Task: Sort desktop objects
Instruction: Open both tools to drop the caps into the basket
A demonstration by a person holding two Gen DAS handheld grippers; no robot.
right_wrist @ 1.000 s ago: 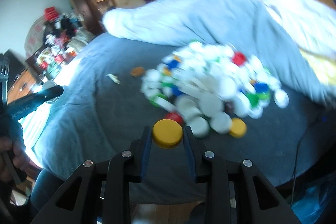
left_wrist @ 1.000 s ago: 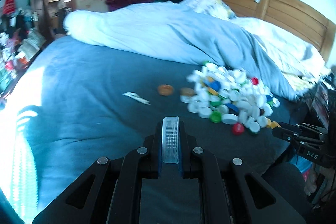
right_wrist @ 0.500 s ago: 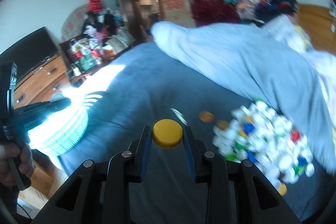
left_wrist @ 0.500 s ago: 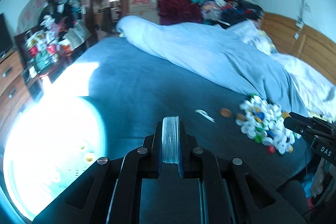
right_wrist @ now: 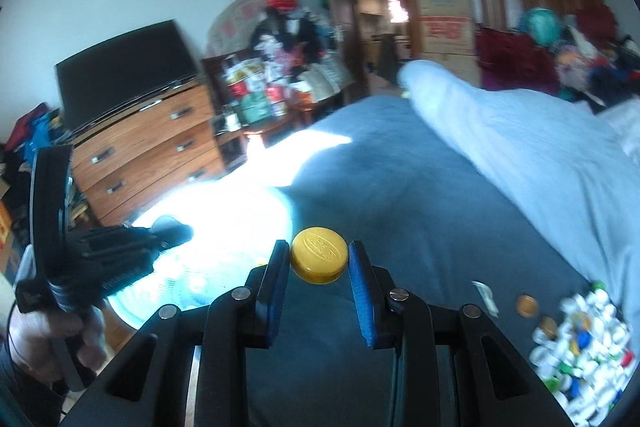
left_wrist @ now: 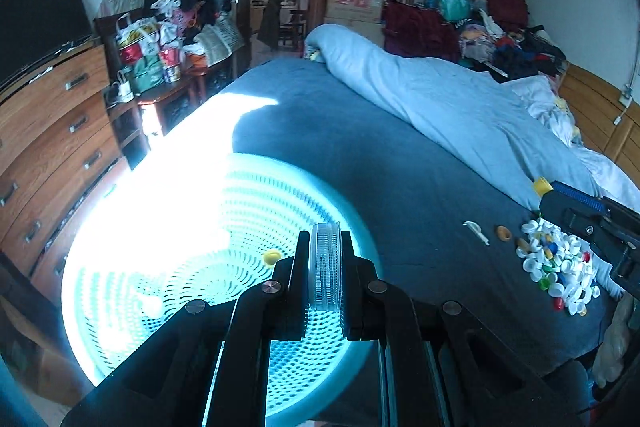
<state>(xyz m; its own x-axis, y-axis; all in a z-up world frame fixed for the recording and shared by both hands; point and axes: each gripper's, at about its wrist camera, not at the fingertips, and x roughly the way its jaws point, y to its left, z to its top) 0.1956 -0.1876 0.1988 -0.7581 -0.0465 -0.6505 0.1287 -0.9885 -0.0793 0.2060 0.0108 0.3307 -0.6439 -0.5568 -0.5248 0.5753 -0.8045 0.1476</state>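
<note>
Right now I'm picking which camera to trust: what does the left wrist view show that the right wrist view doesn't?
Only the left wrist view: the left tool shut on a clear ribbed cap, above the perforated basket, with a yellow cap lying inside.

Only the right wrist view: the gold cap's embossed top, a hand, the television.

Both: cap pile, orange cap, quilt.

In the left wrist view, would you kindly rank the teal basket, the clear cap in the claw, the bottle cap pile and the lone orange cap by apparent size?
1. teal basket
2. bottle cap pile
3. clear cap, though its nearness to the camera inflates it
4. orange cap
</note>
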